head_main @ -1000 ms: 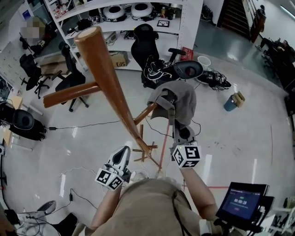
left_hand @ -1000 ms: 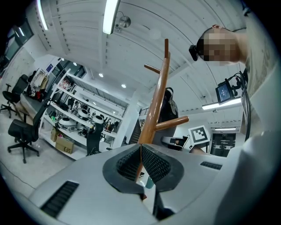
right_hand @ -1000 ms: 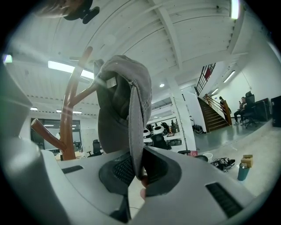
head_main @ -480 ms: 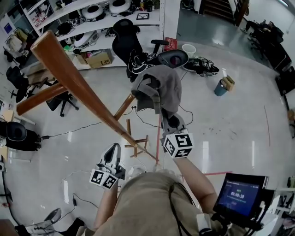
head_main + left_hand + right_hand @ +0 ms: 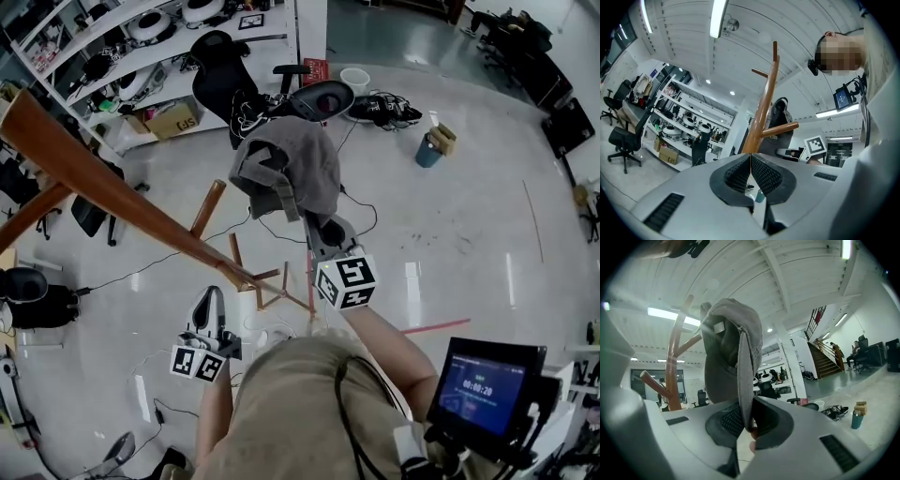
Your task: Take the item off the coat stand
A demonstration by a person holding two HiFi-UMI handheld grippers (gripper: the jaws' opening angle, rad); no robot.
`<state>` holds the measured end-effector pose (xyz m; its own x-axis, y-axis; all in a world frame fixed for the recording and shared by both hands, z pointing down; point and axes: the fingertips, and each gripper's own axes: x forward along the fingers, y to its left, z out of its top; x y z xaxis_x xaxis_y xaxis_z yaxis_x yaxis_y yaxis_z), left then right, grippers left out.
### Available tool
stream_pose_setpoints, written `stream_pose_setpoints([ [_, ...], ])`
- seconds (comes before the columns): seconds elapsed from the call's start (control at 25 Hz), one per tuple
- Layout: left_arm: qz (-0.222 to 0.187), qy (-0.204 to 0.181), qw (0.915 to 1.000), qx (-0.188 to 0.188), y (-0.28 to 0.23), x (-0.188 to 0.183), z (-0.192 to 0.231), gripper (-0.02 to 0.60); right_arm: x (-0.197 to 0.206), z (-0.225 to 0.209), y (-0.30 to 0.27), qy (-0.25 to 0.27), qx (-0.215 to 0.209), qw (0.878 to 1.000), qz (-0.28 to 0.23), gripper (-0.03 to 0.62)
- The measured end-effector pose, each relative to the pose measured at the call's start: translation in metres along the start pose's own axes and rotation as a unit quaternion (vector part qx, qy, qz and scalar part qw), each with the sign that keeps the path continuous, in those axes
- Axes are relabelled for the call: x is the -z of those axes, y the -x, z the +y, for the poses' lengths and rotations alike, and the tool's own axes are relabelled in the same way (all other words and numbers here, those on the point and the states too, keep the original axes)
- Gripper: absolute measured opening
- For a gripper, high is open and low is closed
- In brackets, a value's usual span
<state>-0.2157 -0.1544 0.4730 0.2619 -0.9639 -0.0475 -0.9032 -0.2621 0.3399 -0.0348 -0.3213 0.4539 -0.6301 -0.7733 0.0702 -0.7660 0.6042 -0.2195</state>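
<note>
Beside the coat stand (image 5: pixel 112 192), the grey cap (image 5: pixel 286 169) is pinched, apparently by its brim, in the right claw (image 5: pixel 746 422) and hangs apart from the pegs (seemingly already lifted off). The left claw (image 5: pixel 751 169) is pressed together on nothing, kept low and out of the way.

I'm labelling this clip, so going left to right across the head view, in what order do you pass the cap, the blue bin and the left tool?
First the left tool, then the cap, then the blue bin.
</note>
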Motion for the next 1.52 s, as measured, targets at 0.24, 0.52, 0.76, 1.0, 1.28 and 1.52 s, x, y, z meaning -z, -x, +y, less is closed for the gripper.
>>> stream_pose_setpoints([
  [0.24,-0.003,-0.001,1.0000,-0.003,-0.002,0.001,-0.001,0.018,0.002,-0.009,0.010,0.001,0.005,1.000,0.001,0.028],
  [0.52,-0.006,0.000,0.9999,-0.009,0.000,0.005,-0.002,0.018,0.006,-0.017,0.025,0.003,0.012,1.000,0.003,0.028],
  [0.76,-0.007,0.002,0.9999,-0.013,0.004,0.008,-0.005,0.018,0.011,-0.021,0.038,0.004,0.018,1.000,0.010,0.028],
  [1.0,-0.007,0.005,0.9998,-0.019,0.003,0.012,-0.006,0.018,0.015,-0.028,0.045,0.005,0.020,1.000,0.016,0.028],
  [1.28,-0.004,0.008,0.9995,-0.032,0.017,0.025,-0.004,0.018,0.031,-0.029,0.058,0.005,0.020,0.999,0.025,0.028],
  [1.52,-0.003,0.011,0.9990,-0.043,0.020,0.032,-0.004,0.018,0.038,-0.032,0.064,0.006,0.014,0.999,0.029,0.028],
])
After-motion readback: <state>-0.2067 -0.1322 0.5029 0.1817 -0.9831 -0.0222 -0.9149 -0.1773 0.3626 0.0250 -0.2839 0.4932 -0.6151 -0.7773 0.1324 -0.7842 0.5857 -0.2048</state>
